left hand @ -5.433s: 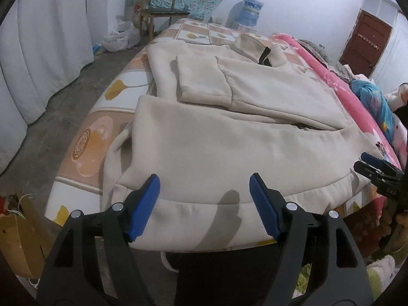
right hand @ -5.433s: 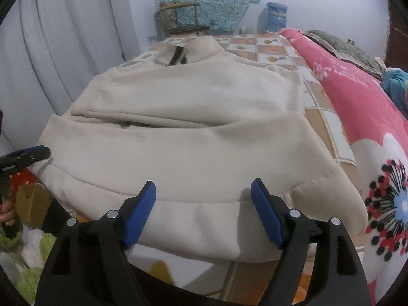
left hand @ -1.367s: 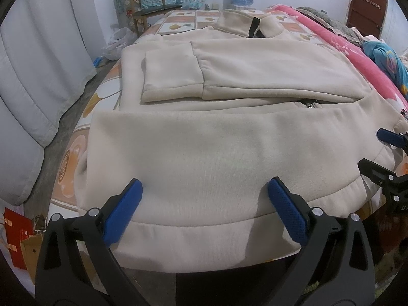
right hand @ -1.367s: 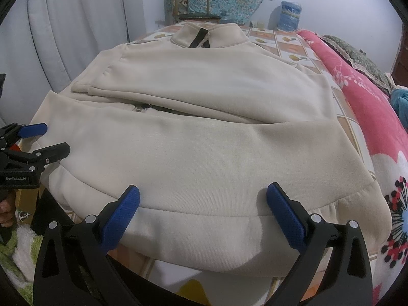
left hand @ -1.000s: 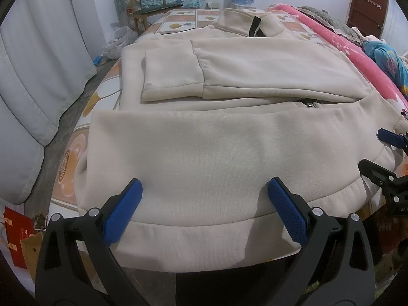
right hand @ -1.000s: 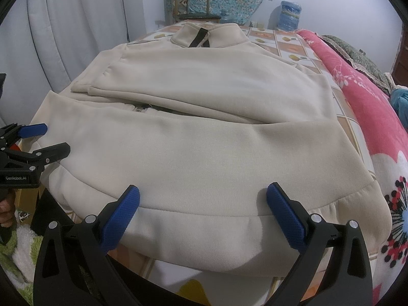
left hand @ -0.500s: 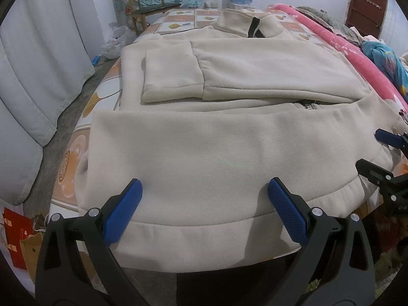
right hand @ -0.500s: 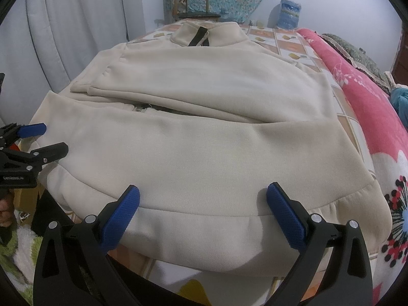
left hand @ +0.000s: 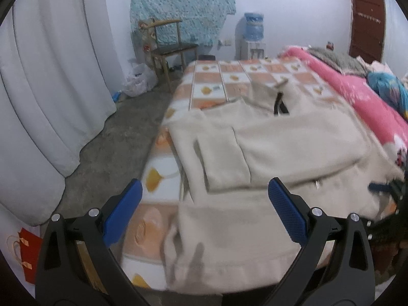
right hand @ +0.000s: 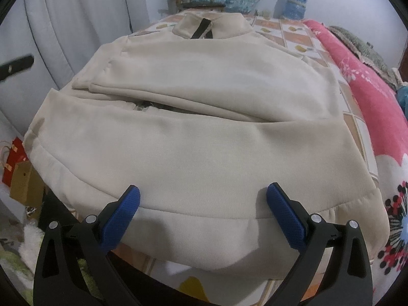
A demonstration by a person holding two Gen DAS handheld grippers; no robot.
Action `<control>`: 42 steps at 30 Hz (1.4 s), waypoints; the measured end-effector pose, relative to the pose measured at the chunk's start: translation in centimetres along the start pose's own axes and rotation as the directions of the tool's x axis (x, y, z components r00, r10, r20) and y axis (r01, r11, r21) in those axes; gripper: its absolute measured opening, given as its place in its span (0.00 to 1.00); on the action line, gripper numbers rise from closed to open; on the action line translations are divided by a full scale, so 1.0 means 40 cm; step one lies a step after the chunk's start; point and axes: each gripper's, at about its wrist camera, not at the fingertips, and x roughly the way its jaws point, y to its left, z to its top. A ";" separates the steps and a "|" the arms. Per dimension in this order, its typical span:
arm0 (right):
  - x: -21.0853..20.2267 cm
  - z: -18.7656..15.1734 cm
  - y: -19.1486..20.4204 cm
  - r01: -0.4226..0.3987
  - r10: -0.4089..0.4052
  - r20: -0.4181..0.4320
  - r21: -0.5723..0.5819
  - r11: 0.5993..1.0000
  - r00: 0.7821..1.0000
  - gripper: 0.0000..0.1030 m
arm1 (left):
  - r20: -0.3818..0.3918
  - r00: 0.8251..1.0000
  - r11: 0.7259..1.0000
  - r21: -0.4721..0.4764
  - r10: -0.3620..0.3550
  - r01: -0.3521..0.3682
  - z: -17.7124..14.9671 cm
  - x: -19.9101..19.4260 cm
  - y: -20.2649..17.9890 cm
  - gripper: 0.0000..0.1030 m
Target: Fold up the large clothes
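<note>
A large cream zip jacket (right hand: 204,132) lies flat on the bed, collar at the far end, both sleeves folded across its chest, hem toward me. It also shows in the left wrist view (left hand: 267,173). My right gripper (right hand: 203,210) is open and empty, just above the hem. My left gripper (left hand: 204,204) is open and empty, raised over the jacket's left side and the bed's left edge. The right gripper's tip (left hand: 382,187) shows at the right edge of the left wrist view. The left gripper (right hand: 15,67) shows blurred at the left edge of the right wrist view.
The bed has an orange and white checked sheet (left hand: 229,76) and a pink flowered blanket (right hand: 374,89) along its right side. White curtains (left hand: 51,89) hang at the left. A wooden chair (left hand: 170,48) and a water dispenser (left hand: 252,35) stand by the far wall. Paper bags (right hand: 20,178) stand on the floor.
My left gripper has risen and swung to the left, away from the hem, so the floor and curtains fill more of its view. My right gripper has moved slightly closer over the hem.
</note>
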 end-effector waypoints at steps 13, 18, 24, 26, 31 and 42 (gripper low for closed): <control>-0.141 0.280 -0.151 -0.180 0.177 0.086 0.029 0.983 0.980 0.94 | 0.052 0.993 0.994 -0.023 -0.105 0.106 0.282 0.125 0.013 0.92; -0.083 0.459 -0.197 -0.216 0.213 0.070 0.049 0.975 0.975 0.94 | 0.033 0.977 0.974 -0.073 -0.211 0.213 0.403 0.248 -0.020 0.92; 0.115 0.685 -0.283 -0.297 0.300 0.016 0.203 0.933 0.954 0.94 | -0.039 0.953 0.948 -0.121 -0.299 0.293 0.512 0.471 -0.107 0.92; 0.200 0.747 -0.317 -0.309 0.325 -0.010 0.277 0.910 0.946 0.94 | -0.079 0.947 0.945 -0.129 -0.311 0.300 0.532 0.550 -0.142 0.85; 0.386 0.826 -0.381 -0.302 0.368 -0.072 0.437 0.847 0.927 0.82 | -0.226 0.922 0.944 -0.182 -0.314 0.276 0.531 0.738 -0.200 0.53; 0.364 0.817 -0.341 -0.379 0.421 -0.071 0.321 0.868 0.904 0.11 | -0.189 0.911 0.930 -0.049 -0.367 0.364 0.515 0.674 -0.254 0.04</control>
